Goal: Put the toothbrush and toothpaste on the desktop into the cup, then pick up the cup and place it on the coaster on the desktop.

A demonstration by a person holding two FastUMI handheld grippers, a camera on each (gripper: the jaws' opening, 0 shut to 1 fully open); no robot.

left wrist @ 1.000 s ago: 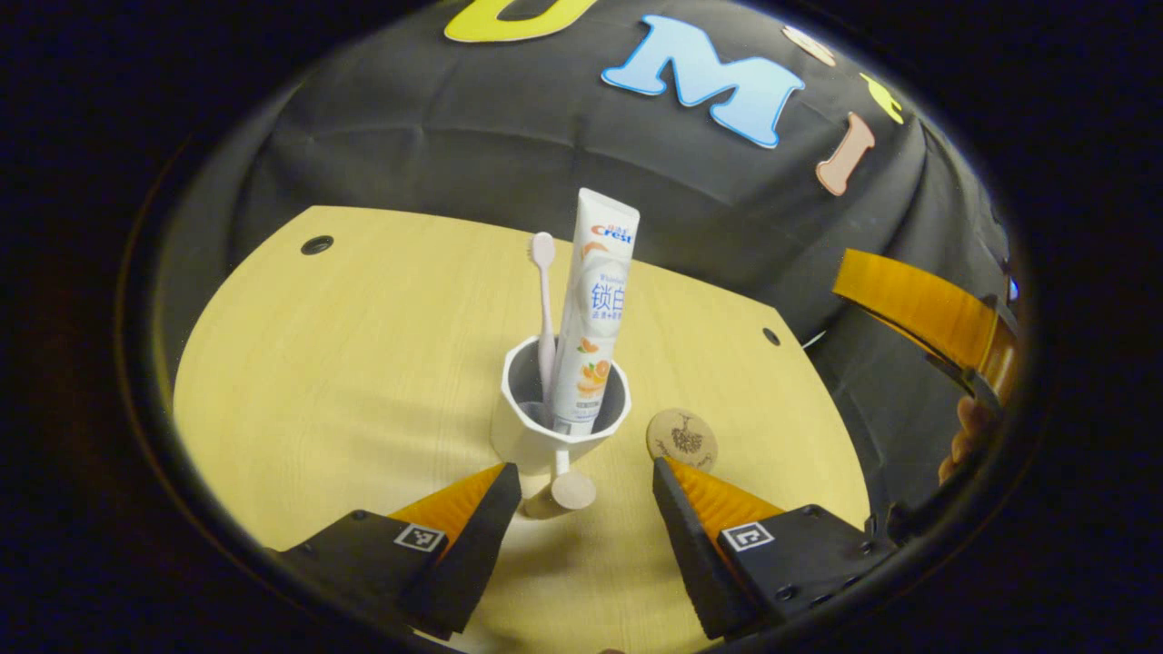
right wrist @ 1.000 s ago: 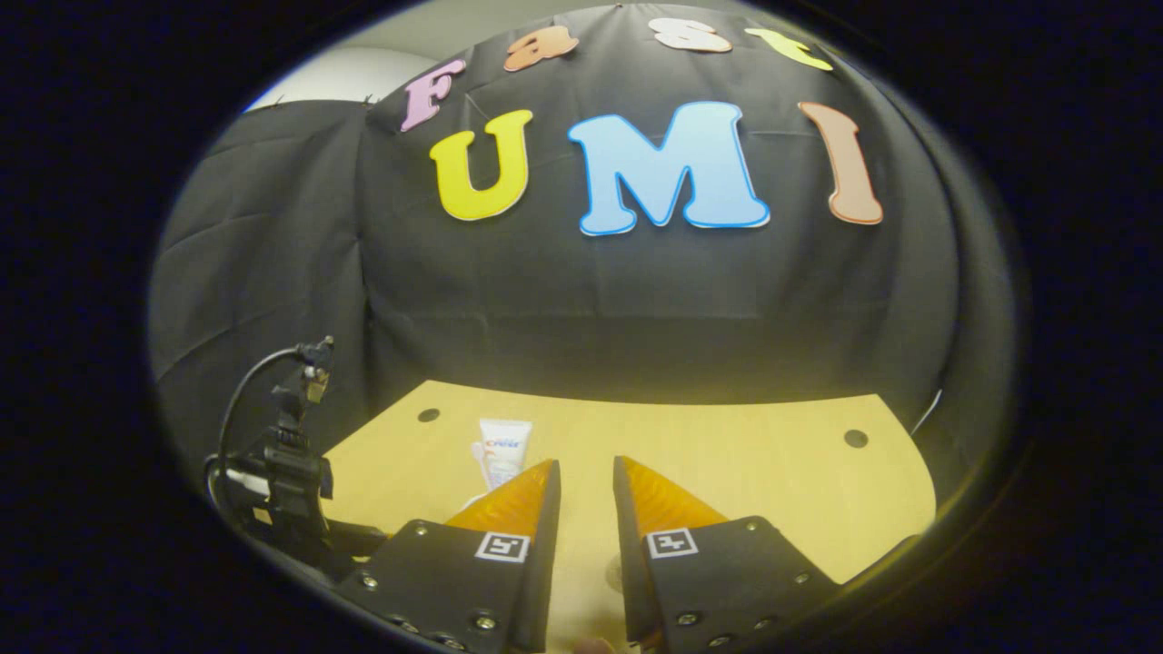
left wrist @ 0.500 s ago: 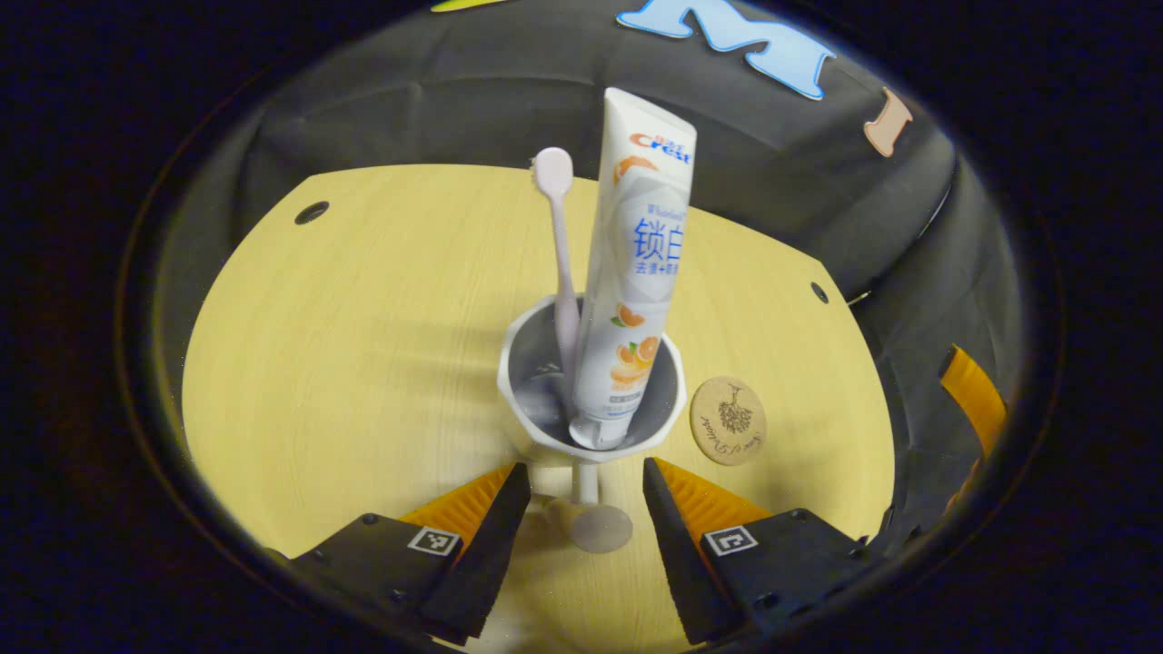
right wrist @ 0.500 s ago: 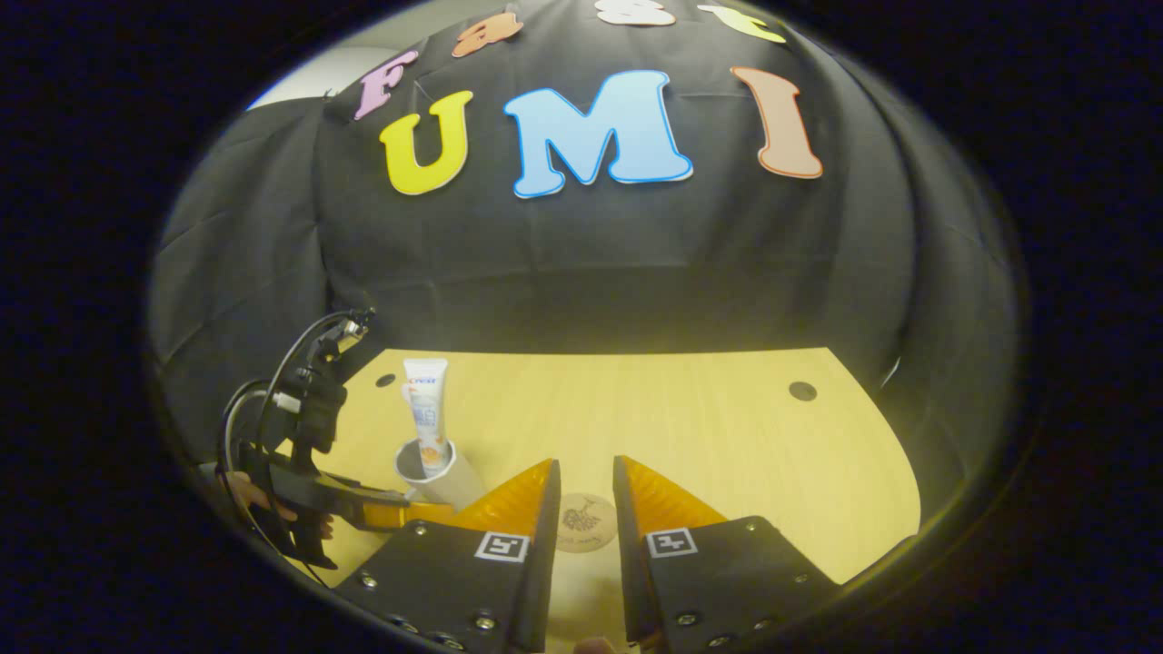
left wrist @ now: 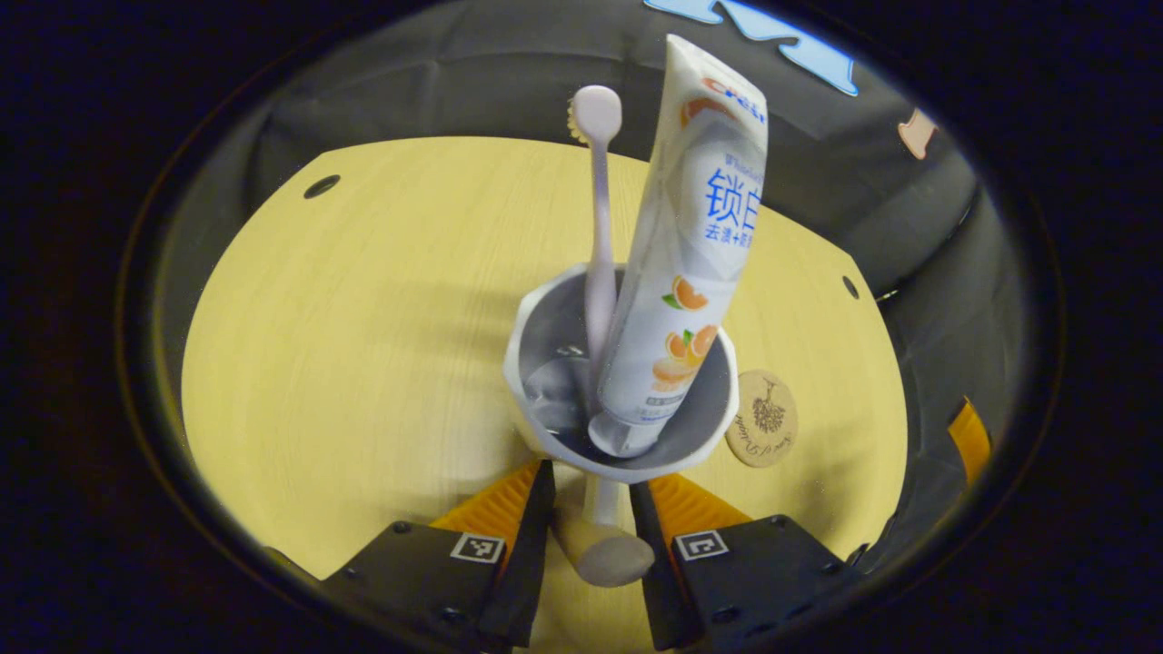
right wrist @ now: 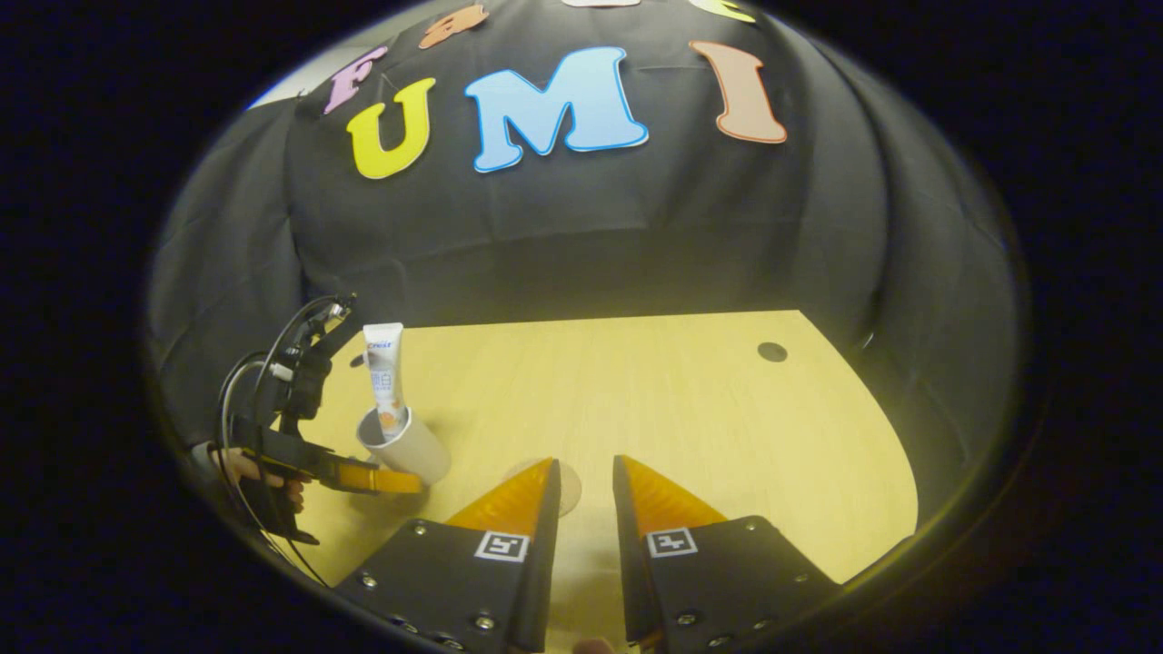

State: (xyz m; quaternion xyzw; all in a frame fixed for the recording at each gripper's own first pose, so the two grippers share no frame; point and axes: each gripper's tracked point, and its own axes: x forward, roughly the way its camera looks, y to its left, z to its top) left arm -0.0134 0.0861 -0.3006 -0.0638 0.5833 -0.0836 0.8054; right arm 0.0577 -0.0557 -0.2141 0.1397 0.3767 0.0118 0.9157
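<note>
Left gripper view looks down close over cup [left wrist: 621,427]; right gripper view farther, low, shares cup [right wrist: 406,445] & desk [right wrist: 654,400].

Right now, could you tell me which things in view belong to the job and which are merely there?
Part of the job:
- cup
- toothbrush, standing in the cup
- toothpaste, standing in the cup
- coaster, beside the cup
- left gripper, fingers either side of the cup's handle

Merely there:
- desktop
- right gripper
</note>
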